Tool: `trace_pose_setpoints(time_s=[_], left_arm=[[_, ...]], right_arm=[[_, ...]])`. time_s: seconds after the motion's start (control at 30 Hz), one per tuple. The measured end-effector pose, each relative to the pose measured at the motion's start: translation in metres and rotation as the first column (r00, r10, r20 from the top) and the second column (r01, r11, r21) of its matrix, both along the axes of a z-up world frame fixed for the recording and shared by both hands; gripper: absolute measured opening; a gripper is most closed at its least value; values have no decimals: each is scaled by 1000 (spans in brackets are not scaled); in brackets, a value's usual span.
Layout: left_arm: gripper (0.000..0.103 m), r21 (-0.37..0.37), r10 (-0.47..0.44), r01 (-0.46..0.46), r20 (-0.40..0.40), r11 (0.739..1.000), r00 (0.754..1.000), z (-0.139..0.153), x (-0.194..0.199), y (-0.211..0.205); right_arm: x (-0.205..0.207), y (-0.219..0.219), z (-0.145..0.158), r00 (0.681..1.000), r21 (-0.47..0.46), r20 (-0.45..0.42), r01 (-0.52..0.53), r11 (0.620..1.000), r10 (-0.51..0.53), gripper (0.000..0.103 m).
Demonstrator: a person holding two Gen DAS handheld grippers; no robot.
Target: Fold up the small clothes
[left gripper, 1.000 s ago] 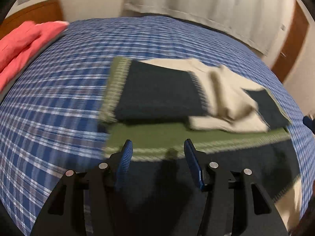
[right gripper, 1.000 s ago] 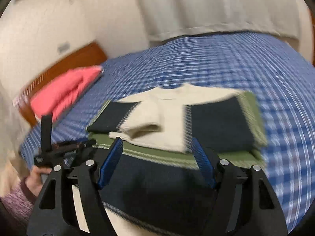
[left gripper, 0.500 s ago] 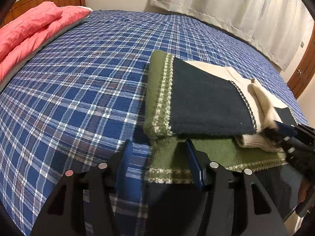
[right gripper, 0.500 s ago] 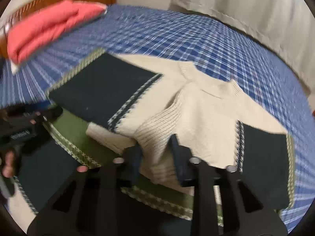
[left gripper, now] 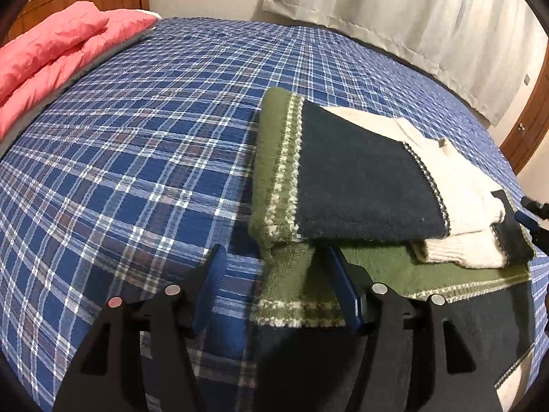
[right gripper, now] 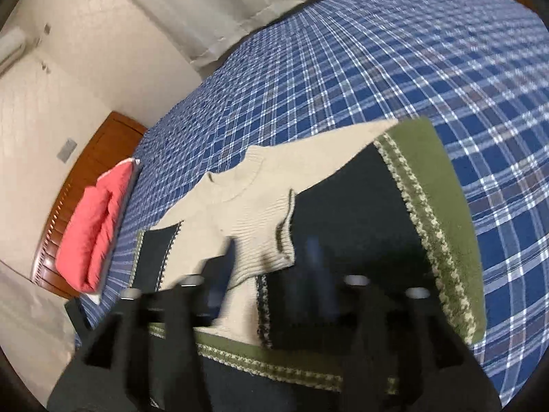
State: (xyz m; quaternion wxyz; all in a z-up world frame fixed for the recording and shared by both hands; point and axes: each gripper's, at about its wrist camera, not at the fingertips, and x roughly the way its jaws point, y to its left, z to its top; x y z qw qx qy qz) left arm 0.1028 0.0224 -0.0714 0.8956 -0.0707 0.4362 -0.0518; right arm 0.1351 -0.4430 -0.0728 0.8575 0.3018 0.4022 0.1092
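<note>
Blue-and-white plaid bedspread (left gripper: 144,158), cream, navy and green knit sweater (left gripper: 363,185), coral-pink quilt (left gripper: 58,51)

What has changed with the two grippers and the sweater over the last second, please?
The right gripper, which half a second ago pinched the cream sleeve, has let go; its jaws are opening and it has rolled and swung to a new angle. The left gripper slid to the sweater's green hem and now straddles its corner, jaws opening. The sweater stays folded on the plaid bedspread.
</note>
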Motion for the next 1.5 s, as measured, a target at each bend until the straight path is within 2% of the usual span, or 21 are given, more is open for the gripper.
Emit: trace_pose_setpoints(time_s=[0.13,0.23,0.27,0.37,0.4,0.57,0.67,0.77,0.87,0.97,1.13,1.27,1.4,1.5], left_arm=[[60,-13,1,-1,0,1000,1000,-1,0,1],[61,-25,1,-1,-1,1000,1000,-1,1,3],[61,-26,0,0,-1,1000,1000,-1,1,3],[62,-27,-3,3,0,1000,1000,-1,1,3],[62,-28,-2,2,-1,1000,1000,-1,1,3],[62,-64,-2,2,1,998,1000,-1,1,5],[62,-68,-2,2,1,998,1000,-2,1,5],[62,-63,-3,3,2,998,1000,-2,1,6],[62,-67,-3,3,1,998,1000,-2,1,6],[62,-78,-2,2,-2,997,1000,-2,1,7],[62,-91,4,-4,-9,996,1000,-1,4,10],[62,-105,2,-3,-8,995,1000,2,6,15],[63,-114,-44,43,-1,993,999,7,-6,19],[68,-109,-74,74,4,991,997,11,-23,20]], right_arm=[[12,4,-6,999,60,-28,-24,998,26,55],[23,22,-12,996,20,-71,-59,998,60,54],[26,27,-15,993,14,-89,-71,997,72,50],[32,43,-25,989,-43,-130,-83,996,77,20],[31,46,-24,989,-47,-123,-86,995,80,16],[7,34,4,999,-37,-5,-50,998,50,13],[-6,18,11,1000,-45,20,-8,999,9,13],[-9,5,-2,999,-78,-24,22,997,-24,12],[-9,0,-20,997,-72,-66,39,997,-44,12],[-8,-1,-35,996,-76,-76,35,996,-41,12],[-9,1,-33,997,-60,-68,29,998,-34,13],[-25,-10,-21,998,-6,-33,47,999,-47,24],[-55,-24,-4,999,26,11,46,999,-46,44],[-90,-37,2,999,1,20,42,999,-42,46]])
